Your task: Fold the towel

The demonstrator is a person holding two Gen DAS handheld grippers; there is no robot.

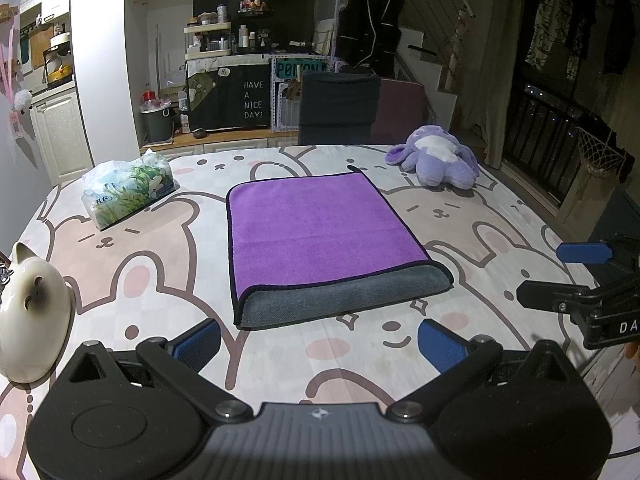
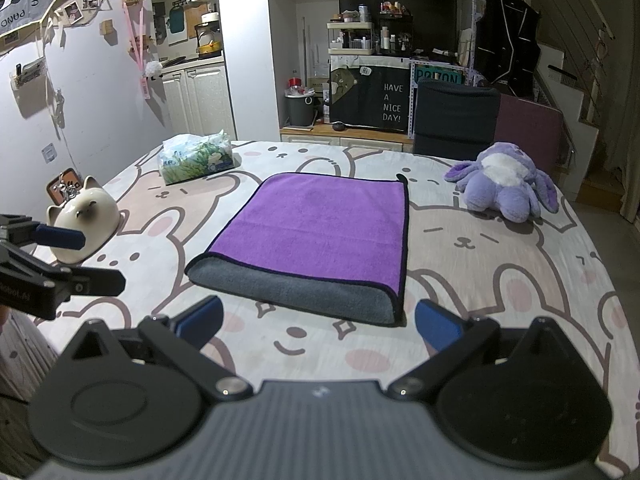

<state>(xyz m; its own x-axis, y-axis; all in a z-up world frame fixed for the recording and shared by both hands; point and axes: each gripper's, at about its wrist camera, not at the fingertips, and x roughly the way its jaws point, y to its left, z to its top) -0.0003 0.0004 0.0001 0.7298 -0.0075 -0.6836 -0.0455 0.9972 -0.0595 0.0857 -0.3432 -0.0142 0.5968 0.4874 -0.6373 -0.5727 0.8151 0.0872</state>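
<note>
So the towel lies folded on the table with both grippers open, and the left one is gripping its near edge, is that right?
Not quite: the left gripper grips nothing. In the left wrist view it is open, short of the folded towel on the table. The right gripper is open too.

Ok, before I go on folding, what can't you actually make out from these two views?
- towel: the layer count under the purple face; the top layer covers it in both views.
- right gripper: body cut off by the left view's edge.
- left gripper: body cut off by the right view's edge.
- tissue pack: label print too small.

left gripper (image 1: 319,342): jaws wide apart | right gripper (image 2: 319,326): jaws wide apart
</note>
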